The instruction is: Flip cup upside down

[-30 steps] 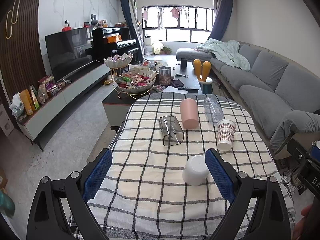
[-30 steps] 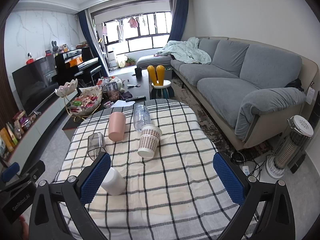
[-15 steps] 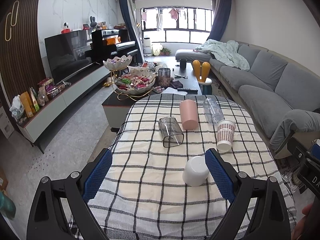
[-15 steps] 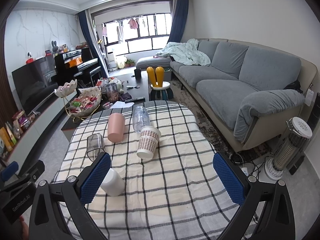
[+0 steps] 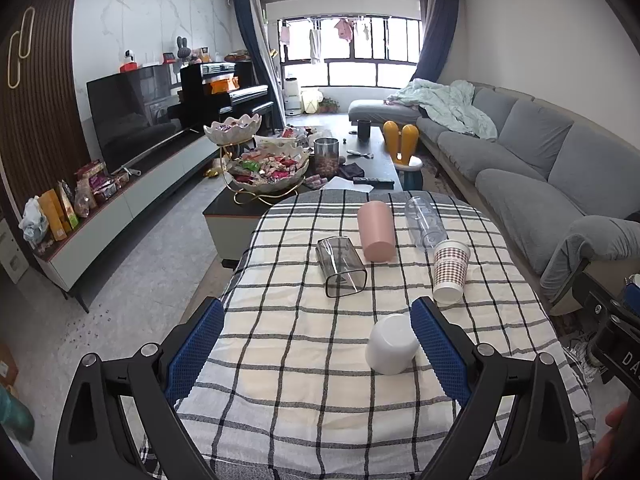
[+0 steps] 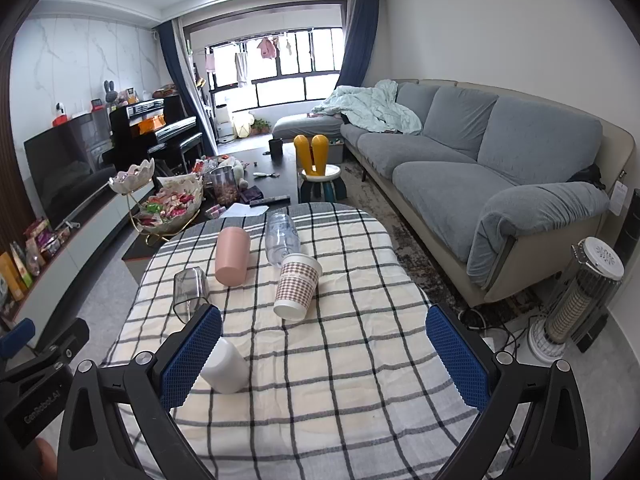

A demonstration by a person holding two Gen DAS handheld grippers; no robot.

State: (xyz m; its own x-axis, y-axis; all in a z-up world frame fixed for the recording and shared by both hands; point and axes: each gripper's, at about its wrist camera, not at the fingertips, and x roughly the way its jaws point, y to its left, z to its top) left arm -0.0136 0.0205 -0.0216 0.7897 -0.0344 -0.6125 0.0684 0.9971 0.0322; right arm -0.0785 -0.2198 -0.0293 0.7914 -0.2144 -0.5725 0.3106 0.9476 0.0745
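Several cups lie on their sides on a checked tablecloth [image 5: 304, 360]: a white cup [image 5: 391, 345] nearest, a checked paper cup [image 5: 450, 270], a pink cup [image 5: 375, 231], a smoky clear square cup [image 5: 341, 266] and a clear plastic cup [image 5: 425, 221]. My left gripper [image 5: 316, 344] is open and empty, its right finger beside the white cup. My right gripper [image 6: 324, 354] is open and empty above the near cloth; the white cup [image 6: 225, 366] lies by its left finger, the paper cup [image 6: 297, 285] ahead.
A dark coffee table [image 5: 288, 196] with snack bowls stands beyond the table. A grey sofa [image 6: 500, 168] runs along the right. A heater [image 6: 576, 300] stands on the floor at right. A TV cabinet [image 5: 120, 208] lines the left wall.
Both grippers have drifted very slightly; the scene has shifted a little in both views. The cups have not moved and both grippers stay open.
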